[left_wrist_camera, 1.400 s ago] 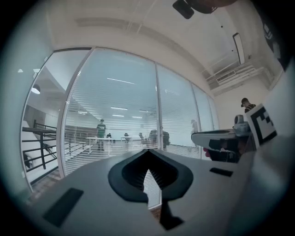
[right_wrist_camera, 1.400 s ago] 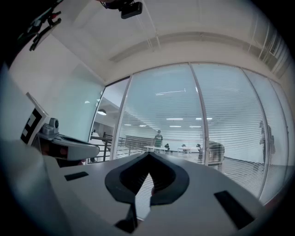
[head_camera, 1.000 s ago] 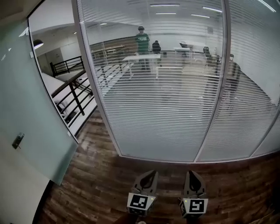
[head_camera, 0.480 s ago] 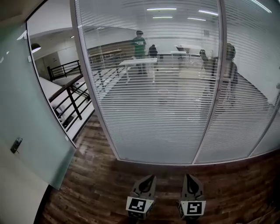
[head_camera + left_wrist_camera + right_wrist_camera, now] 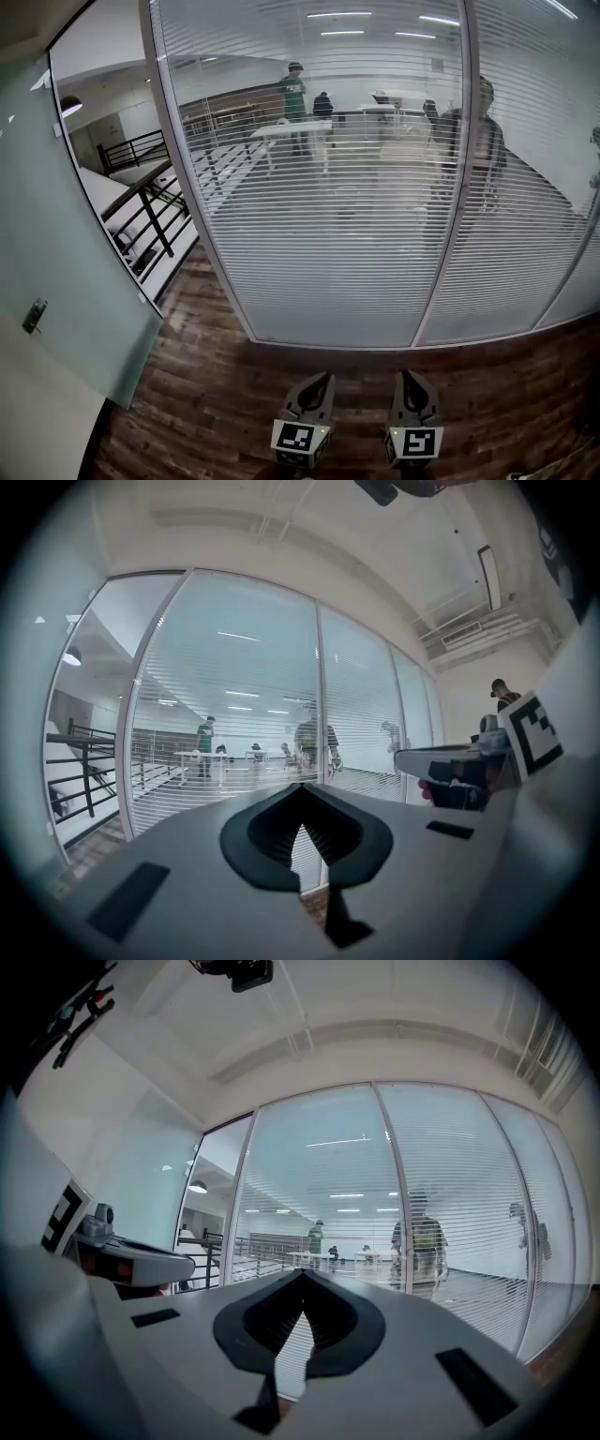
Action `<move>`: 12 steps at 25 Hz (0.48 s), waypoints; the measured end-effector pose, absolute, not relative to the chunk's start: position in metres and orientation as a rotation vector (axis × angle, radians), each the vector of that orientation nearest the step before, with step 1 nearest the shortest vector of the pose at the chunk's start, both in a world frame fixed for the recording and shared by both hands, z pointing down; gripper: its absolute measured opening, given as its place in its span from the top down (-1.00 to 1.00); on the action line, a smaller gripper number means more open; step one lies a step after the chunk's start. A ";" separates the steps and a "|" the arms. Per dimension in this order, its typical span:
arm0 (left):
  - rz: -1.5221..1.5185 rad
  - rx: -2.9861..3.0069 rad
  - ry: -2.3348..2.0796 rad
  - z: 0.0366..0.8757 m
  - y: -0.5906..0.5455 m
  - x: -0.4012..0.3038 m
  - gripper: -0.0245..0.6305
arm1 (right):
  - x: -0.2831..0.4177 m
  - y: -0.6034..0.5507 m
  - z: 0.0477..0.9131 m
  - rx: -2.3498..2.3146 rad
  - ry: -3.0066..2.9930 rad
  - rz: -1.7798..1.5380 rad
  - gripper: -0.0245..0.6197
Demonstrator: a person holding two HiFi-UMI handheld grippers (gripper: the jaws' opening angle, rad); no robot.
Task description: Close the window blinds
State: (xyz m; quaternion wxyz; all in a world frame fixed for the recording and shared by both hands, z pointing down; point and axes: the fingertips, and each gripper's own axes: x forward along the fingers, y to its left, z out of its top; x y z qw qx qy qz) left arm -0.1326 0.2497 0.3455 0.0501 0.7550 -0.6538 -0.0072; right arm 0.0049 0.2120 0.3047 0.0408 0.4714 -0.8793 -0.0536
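Observation:
White slatted blinds (image 5: 328,206) hang behind a curved glass wall, and their slats are tilted so that the room beyond shows through. My left gripper (image 5: 323,379) and right gripper (image 5: 409,375) sit side by side low in the head view, pointing level at the glass from a short way back. Each is shut with nothing between its jaws. In the left gripper view the jaws of the left gripper (image 5: 300,789) meet before the blinds (image 5: 244,733). The right gripper (image 5: 302,1275) shows the same closed tip in its own view, facing the blinds (image 5: 450,1204).
A grey mullion (image 5: 448,206) splits the glass panels. A frosted glass door (image 5: 66,272) with a handle (image 5: 35,316) stands at the left, next to a black stair railing (image 5: 150,206). Behind the glass are a person in green (image 5: 294,89) and a nearer person (image 5: 469,131). Dark wooden floor (image 5: 206,394) lies underfoot.
The nearer person behind the glass has walked left along the wall. The head view has shifted slightly. Both grippers keep their places and stay shut.

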 end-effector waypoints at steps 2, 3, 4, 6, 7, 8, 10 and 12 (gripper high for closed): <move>-0.025 2.296 -1.998 0.340 0.249 -0.131 0.93 | 0.007 0.211 0.305 1.443 -2.697 -0.170 0.94; -0.023 2.292 -2.002 0.339 0.248 -0.130 0.93 | 0.009 0.210 0.306 1.443 -2.697 -0.173 0.94; -0.021 2.288 -2.007 0.337 0.247 -0.128 0.93 | 0.013 0.208 0.307 1.444 -2.693 -0.175 0.93; -0.019 2.289 -2.006 0.334 0.245 -0.120 0.93 | 0.022 0.206 0.305 1.451 -2.684 -0.178 0.93; -0.018 2.291 -2.002 0.333 0.245 -0.116 0.93 | 0.027 0.205 0.303 1.454 -2.681 -0.181 0.93; -0.019 2.293 -2.001 0.332 0.245 -0.111 0.93 | 0.031 0.205 0.302 1.454 -2.681 -0.188 0.93; -0.021 2.290 -2.009 0.333 0.244 -0.103 0.93 | 0.040 0.205 0.302 1.454 -2.679 -0.201 0.93; -0.017 2.280 -2.021 0.334 0.244 -0.096 0.93 | 0.049 0.205 0.303 1.453 -2.664 -0.199 0.94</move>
